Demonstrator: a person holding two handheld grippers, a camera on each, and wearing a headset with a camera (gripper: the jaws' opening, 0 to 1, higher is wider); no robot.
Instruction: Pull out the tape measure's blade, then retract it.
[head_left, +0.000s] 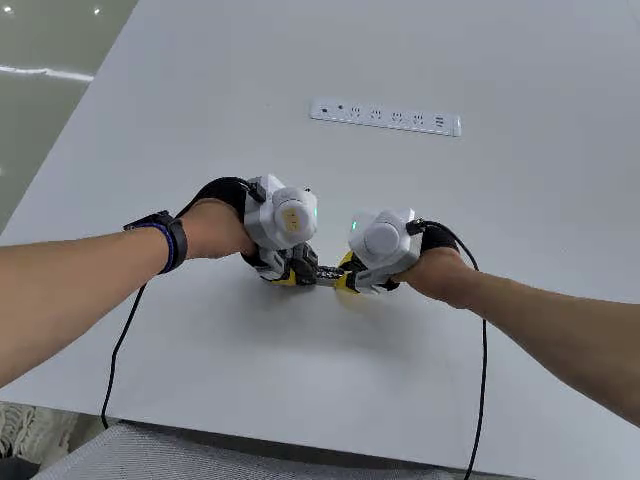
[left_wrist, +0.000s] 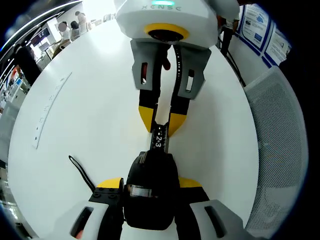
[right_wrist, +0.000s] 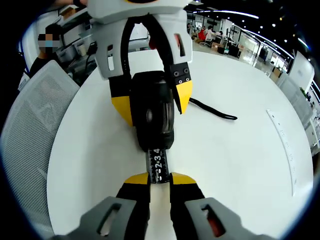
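A black tape measure sits between the jaws of my left gripper, which is shut on its case. A short length of blade, printed with numbers, runs out of the case. My right gripper is shut on the blade near its end. In the right gripper view the case lies just ahead, clamped between yellow fingertips. In the head view the left gripper and the right gripper face each other a few centimetres apart, low over the white table.
A white power strip lies on the far side of the table. Black cables trail from both grippers off the near edge. A grey mesh chair stands beside the table, and people stand far off in the room.
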